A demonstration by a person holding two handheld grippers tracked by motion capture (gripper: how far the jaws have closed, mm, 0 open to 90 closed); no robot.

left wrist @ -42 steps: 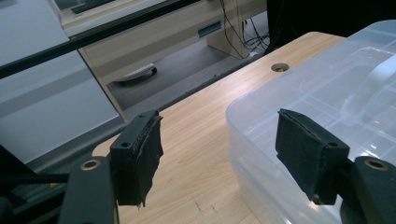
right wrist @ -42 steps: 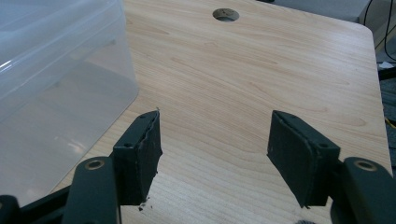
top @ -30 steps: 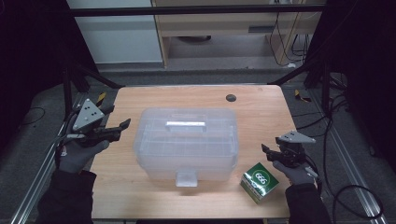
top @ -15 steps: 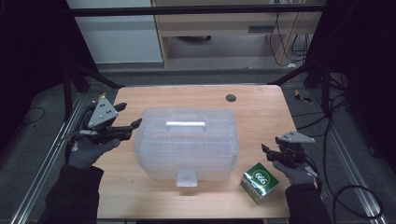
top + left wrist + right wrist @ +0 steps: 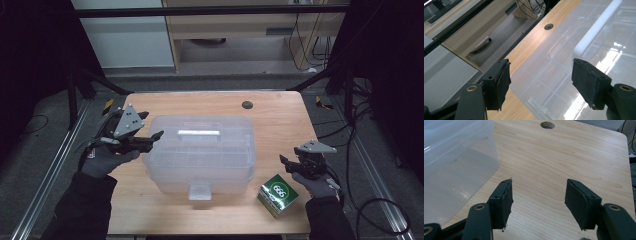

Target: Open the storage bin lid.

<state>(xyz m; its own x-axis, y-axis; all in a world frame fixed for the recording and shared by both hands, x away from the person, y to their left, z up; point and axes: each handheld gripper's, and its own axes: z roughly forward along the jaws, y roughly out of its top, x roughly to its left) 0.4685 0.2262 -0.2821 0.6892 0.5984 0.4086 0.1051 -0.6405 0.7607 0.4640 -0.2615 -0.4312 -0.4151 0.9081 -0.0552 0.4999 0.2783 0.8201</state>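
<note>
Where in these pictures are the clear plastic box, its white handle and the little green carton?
clear plastic box (image 5: 200,155): high view, middle of its lid.
white handle (image 5: 199,133): high view, middle of the bar on the lid.
green carton (image 5: 278,194): high view, its printed top face.

high: above, facing forward-down | gripper views: close, probably sharing table (image 5: 280,115)

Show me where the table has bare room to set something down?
The wooden table is bare along its far edge, behind the clear plastic lidded box and around the round dark hole, and between the box and the right gripper. It is crowded at the near right, by the green carton.
</note>
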